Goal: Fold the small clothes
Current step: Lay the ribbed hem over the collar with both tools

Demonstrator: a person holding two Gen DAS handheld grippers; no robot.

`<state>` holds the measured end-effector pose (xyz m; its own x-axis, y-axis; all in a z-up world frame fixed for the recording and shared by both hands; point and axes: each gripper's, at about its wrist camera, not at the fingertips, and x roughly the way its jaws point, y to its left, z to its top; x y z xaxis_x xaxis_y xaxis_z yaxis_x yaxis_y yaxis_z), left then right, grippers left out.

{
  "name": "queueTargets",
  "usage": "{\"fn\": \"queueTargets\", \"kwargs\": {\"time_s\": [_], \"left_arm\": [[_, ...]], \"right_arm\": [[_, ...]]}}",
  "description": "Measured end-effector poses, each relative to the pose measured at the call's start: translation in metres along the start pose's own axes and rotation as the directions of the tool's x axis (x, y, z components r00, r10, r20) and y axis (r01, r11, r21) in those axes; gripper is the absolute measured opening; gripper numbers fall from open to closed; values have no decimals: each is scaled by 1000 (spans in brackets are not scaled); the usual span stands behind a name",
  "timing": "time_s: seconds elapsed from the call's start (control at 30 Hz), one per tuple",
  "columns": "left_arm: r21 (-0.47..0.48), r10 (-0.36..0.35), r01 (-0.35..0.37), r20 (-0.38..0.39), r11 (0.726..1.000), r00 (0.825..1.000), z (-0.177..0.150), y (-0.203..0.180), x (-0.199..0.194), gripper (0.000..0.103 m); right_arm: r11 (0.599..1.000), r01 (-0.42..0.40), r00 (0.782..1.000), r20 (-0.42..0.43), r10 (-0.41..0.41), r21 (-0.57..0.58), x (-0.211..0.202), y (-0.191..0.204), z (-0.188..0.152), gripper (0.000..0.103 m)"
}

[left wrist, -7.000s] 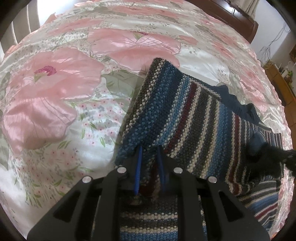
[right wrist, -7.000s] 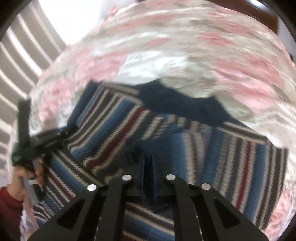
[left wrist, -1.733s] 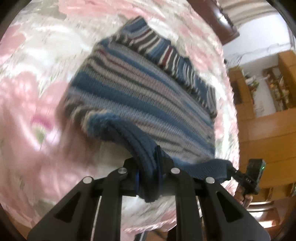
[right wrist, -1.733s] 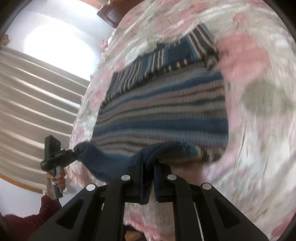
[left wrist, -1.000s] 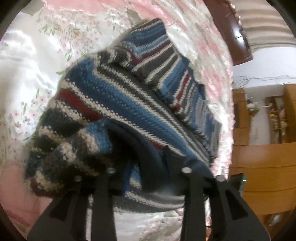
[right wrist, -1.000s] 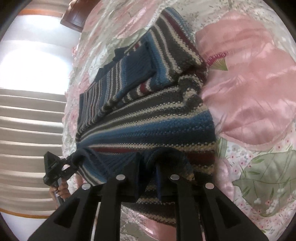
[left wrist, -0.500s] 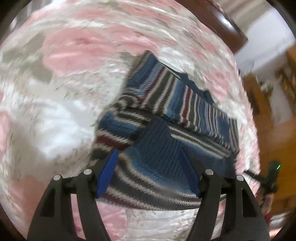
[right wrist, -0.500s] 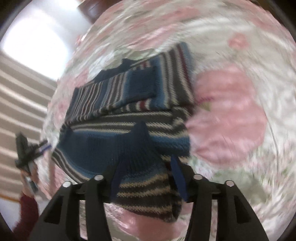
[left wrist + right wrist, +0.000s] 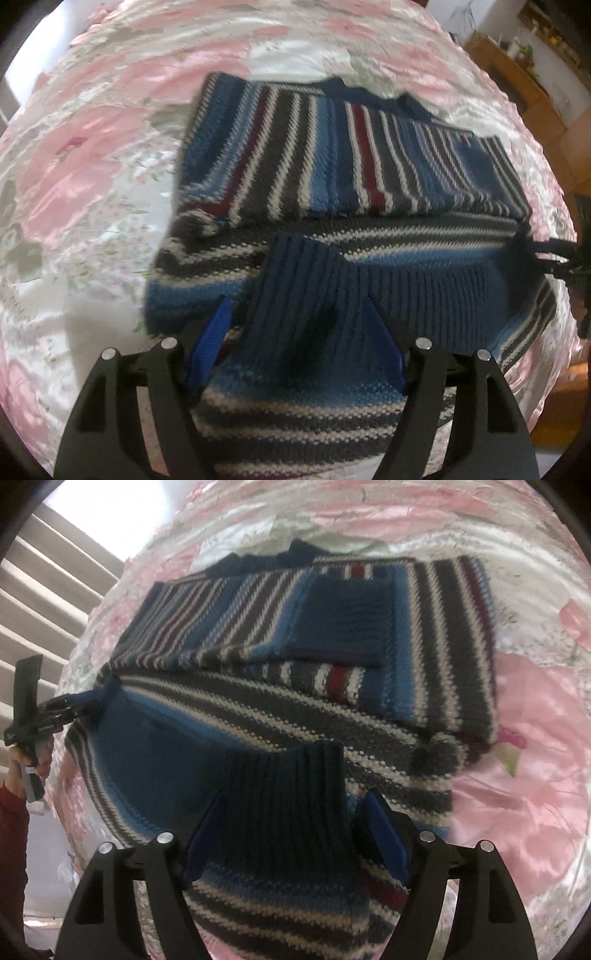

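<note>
Both my left hand-held gripper and right hand-held gripper hang spread above the striped sweater; hem folded up, next halve it again.

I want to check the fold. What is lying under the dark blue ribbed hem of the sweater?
The ribbed hem lies on the sweater's own striped knit, on the floral bedcover. Whatever lies beneath those layers is covered. Both grippers' fingers are spread open.
</note>
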<state>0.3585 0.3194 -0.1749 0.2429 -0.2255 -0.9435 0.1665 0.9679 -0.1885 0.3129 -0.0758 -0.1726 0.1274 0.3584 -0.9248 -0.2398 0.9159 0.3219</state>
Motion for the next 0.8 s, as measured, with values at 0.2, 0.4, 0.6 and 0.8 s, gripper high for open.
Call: {"fn": "queueTargets", "kwargs": {"time_s": [0.2,0.4,0.6,0.8], "left_arm": [[58,37,-36,-16,998,999,-3,-13,13,50],[85,23,-24,12,996,1000,-10,-18,-4,19],[68,-20,15,87,998,996,-25,-14,-32,16],[3,-23,22,61,1000,998,-34,-2,-13,16]], "right_arm": [[999,35,999,10,-35,-34,5,4,1,34],[999,-32,998,50,33,-9,-13,2,-3,11],[998,-62,993,95,64,-17,-34,4,-15,11],[1000,-20,999,38,19,24,-8,-2,-18,10]]}}
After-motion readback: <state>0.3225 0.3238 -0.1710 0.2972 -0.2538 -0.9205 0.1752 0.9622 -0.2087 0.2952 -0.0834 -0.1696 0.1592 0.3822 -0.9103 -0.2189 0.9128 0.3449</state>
